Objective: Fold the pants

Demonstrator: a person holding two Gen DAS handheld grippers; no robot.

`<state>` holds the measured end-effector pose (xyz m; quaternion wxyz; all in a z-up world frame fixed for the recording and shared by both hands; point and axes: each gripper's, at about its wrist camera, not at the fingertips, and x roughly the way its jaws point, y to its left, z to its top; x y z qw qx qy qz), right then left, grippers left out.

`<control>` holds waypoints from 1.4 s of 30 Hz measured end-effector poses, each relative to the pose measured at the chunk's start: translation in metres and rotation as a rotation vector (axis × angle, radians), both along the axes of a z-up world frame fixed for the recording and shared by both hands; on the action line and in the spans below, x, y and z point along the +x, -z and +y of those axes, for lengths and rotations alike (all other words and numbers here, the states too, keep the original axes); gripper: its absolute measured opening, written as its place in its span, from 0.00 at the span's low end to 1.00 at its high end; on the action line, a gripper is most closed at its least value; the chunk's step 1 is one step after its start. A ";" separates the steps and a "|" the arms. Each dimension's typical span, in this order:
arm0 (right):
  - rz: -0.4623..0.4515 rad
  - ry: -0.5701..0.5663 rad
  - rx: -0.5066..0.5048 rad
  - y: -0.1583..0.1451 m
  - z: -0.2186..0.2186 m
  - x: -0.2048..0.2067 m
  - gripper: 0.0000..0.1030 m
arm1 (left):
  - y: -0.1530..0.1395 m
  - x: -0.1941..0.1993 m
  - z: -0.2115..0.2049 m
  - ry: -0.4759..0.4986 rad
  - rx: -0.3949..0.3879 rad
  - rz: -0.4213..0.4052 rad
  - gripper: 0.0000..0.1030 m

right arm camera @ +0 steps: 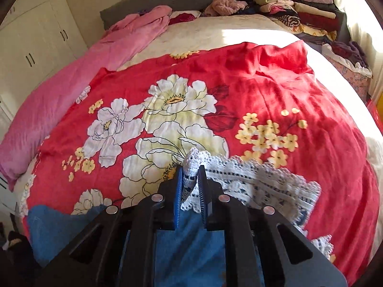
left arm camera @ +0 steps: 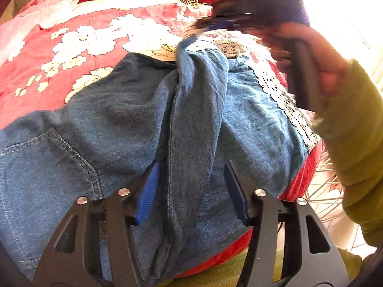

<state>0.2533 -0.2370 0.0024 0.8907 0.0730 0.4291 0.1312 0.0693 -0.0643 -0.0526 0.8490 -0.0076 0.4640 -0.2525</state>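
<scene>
The blue pants [left arm camera: 134,110] lie crumpled on the red flowery bed [right arm camera: 263,76], with white lace [right arm camera: 251,181] on the hem. The right gripper [right arm camera: 190,186] has its jaws pinched on the lace. The left gripper [left arm camera: 191,191] has its jaws open around a fold.

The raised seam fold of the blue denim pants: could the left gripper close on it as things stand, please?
Probably yes: the raised seam fold runs between the open left gripper, with nothing covering it there.

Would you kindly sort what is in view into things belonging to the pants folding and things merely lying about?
Belonging:
blue denim pants with white lace hem
left gripper
right gripper, shut on the lace

Lying about:
red floral bedspread
pink blanket
stacked clothes
</scene>
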 end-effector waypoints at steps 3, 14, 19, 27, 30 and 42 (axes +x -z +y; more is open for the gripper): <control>-0.023 0.015 0.018 -0.012 -0.022 -0.020 0.12 | -0.002 -0.003 -0.001 -0.007 0.015 -0.012 0.46; -0.084 0.088 0.079 -0.033 -0.096 -0.106 0.12 | -0.005 0.002 -0.004 0.007 0.060 -0.038 0.02; -0.069 0.103 0.104 -0.030 -0.115 -0.147 0.12 | -0.020 -0.009 -0.004 0.024 0.095 -0.102 0.00; -0.017 0.115 0.131 -0.016 -0.126 -0.195 0.12 | -0.026 -0.025 -0.008 0.043 0.130 -0.106 0.00; 0.006 0.127 0.148 -0.006 -0.130 -0.204 0.12 | -0.022 -0.031 -0.011 0.060 0.127 -0.093 0.00; 0.107 0.137 0.115 0.032 -0.137 -0.225 0.12 | -0.010 -0.040 -0.009 0.071 0.133 -0.057 0.00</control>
